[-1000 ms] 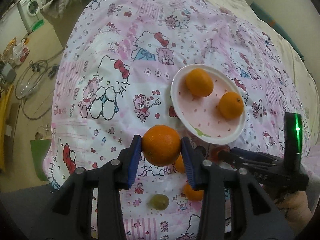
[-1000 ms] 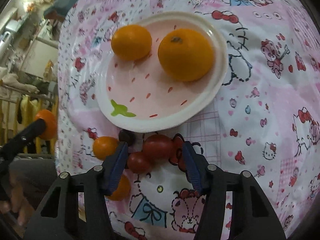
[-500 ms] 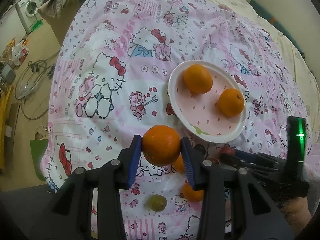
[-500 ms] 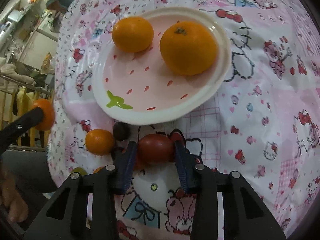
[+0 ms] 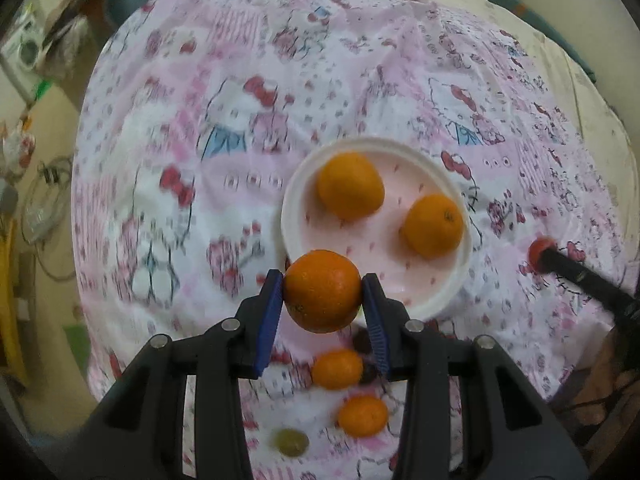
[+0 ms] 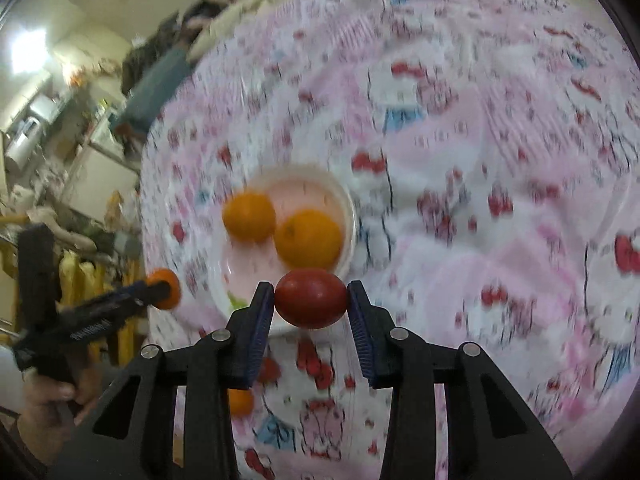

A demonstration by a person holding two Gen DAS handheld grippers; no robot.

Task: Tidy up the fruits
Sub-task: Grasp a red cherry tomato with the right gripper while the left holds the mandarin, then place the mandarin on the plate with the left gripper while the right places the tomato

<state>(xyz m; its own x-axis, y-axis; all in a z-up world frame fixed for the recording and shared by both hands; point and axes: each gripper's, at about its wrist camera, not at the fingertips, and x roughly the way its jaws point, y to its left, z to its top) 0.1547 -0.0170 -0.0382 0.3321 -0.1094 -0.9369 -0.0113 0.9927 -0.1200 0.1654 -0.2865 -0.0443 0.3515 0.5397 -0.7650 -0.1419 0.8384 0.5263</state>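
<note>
While clamped, tomato (image 6: 311, 299) between pads (image 6: 261, 312)

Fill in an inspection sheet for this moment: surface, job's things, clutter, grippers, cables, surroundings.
Surface: pink cartoon-print cloth, wrinkled.
Job's things: white plate holding two oranges; two small oranges, a green grape and a dark fruit lie on the cloth near the plate.
Clutter: nothing seen on the cloth beyond the fruit.
Grippers: left gripper shut on a large orange; right gripper shut on a red tomato, jaws having just closed.
Cables: loose coils on the floor.
Surroundings: washing machine, crowded shelves.
</note>
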